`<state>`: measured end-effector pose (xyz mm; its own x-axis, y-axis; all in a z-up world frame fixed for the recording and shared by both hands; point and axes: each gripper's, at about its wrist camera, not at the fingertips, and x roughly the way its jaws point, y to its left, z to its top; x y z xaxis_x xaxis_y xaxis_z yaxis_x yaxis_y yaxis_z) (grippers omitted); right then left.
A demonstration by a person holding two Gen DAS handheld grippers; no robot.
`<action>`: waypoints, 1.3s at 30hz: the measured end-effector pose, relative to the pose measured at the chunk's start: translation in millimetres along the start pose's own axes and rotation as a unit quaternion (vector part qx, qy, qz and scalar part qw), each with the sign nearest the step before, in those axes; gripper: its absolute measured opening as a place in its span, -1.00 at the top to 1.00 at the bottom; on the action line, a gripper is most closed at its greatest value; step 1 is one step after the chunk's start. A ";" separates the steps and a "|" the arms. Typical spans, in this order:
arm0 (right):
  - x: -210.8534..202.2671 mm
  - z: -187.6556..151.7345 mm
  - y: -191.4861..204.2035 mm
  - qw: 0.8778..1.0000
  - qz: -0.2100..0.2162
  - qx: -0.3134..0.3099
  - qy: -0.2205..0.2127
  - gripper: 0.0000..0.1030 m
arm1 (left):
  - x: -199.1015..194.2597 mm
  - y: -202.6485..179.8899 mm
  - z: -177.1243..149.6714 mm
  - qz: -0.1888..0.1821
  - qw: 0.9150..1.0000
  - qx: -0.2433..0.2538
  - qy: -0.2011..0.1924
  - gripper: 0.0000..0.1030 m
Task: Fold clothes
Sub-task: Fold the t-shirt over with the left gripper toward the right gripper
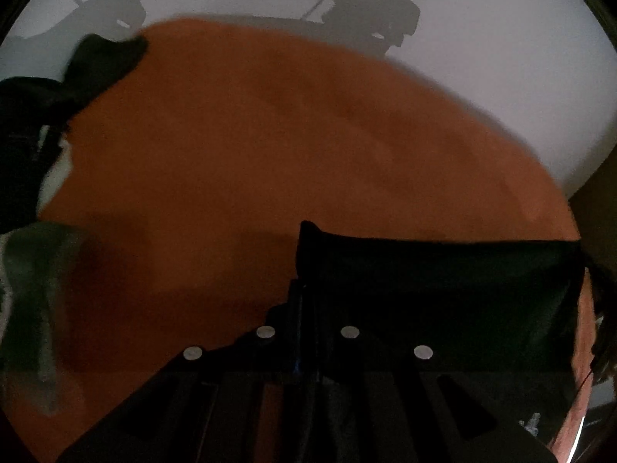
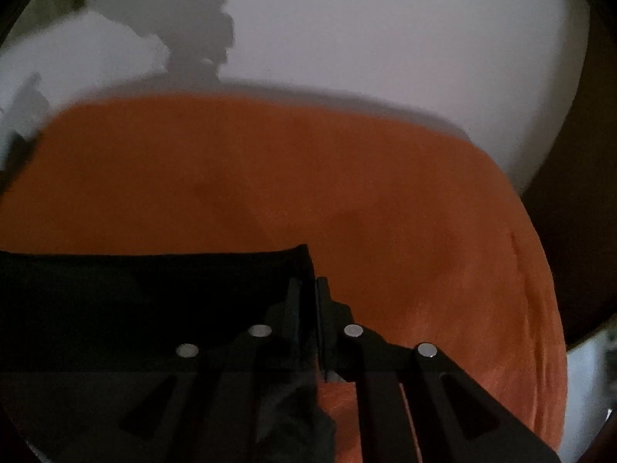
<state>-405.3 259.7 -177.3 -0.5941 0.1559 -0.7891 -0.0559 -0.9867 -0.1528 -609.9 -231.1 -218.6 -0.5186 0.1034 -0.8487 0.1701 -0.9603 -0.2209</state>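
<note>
A black garment (image 1: 443, 289) hangs as a taut band between my two grippers, above a wide orange cloth (image 1: 270, 146) spread on a white table (image 1: 501, 38). In the left wrist view my left gripper (image 1: 302, 289) is shut on the garment's left corner, and the fabric runs off to the right. The right wrist view shows my right gripper (image 2: 308, 289) shut on the other corner of the black garment (image 2: 135, 301), which stretches to the left over the orange cloth (image 2: 270, 173). Another black piece of fabric (image 1: 104, 61) lies at the orange cloth's far left edge.
The white table (image 2: 385, 31) shows beyond the orange cloth, crossed by the grippers' shadows. A blurred greenish object (image 1: 34, 289) and a dark shape (image 1: 23, 135) stand at the left of the left wrist view. A dark edge (image 2: 578, 193) bounds the right side.
</note>
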 end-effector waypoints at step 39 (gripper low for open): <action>-119.4 -288.8 -124.2 0.895 0.194 0.397 0.052 0.98 | -123.1 118.6 -230.4 -0.166 0.972 -0.135 0.095 -0.33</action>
<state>-95.7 377.1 -235.9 -0.6175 -0.2432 -0.7481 -0.4389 -0.6827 0.5842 -332.9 -298.0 -251.1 -0.4220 0.4664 -0.7774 0.2481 -0.7654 -0.5938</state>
